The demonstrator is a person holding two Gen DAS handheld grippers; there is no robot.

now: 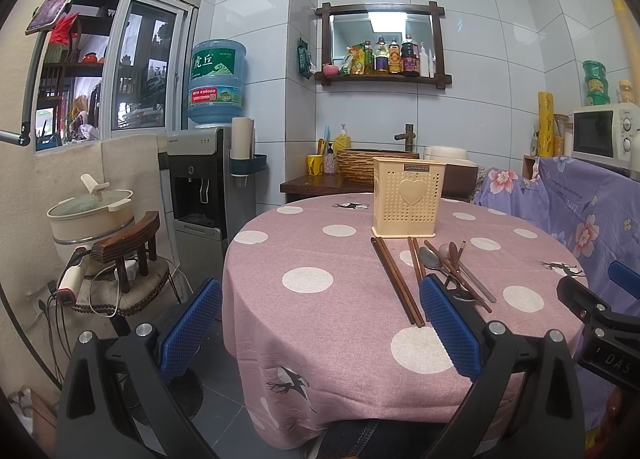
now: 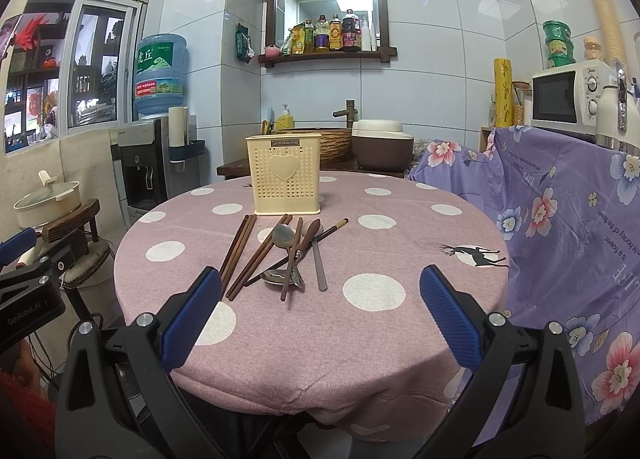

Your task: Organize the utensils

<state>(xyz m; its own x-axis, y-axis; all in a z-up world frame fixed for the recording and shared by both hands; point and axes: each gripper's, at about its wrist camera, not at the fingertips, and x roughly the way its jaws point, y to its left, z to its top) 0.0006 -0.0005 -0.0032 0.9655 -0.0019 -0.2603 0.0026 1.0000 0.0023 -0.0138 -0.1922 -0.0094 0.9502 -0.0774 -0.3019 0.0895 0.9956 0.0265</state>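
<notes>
A loose heap of utensils lies on the pink polka-dot tablecloth [image 2: 360, 339] of the round table, just in front of a cream perforated utensil holder [image 2: 283, 175] with a raised heart on its face. The holder stands upright toward the far side of the table. Nearest it on the left lies a pair of brown wooden chopsticks [image 2: 237, 249], side by side, running away from the holder. A second pair of chopsticks [image 2: 259, 257] lies just right of them, angled the same way. Right of these, two metal spoons [image 2: 283, 237] overlap a wooden spoon [image 2: 310, 233], another dark chopstick with a pale tip [image 2: 340, 223] and a flat grey metal handle [image 2: 319, 267], all crossing one another in one pile.

The right gripper [image 2: 320, 311] hovers above the near table edge, its blue-padded fingers spread wide and holding nothing, with the pile ahead between them. The left gripper [image 1: 320, 323] hangs over the table's left edge, fingers likewise wide apart and empty; its right finger pad [image 1: 450, 323] hides part of the heap in that view.

Behind the table stand a water dispenser [image 2: 146, 163] with a blue bottle, a wall shelf of sauce bottles [image 2: 328, 53], a rice cooker [image 2: 382, 143] and a white microwave [image 2: 568, 97].
</notes>
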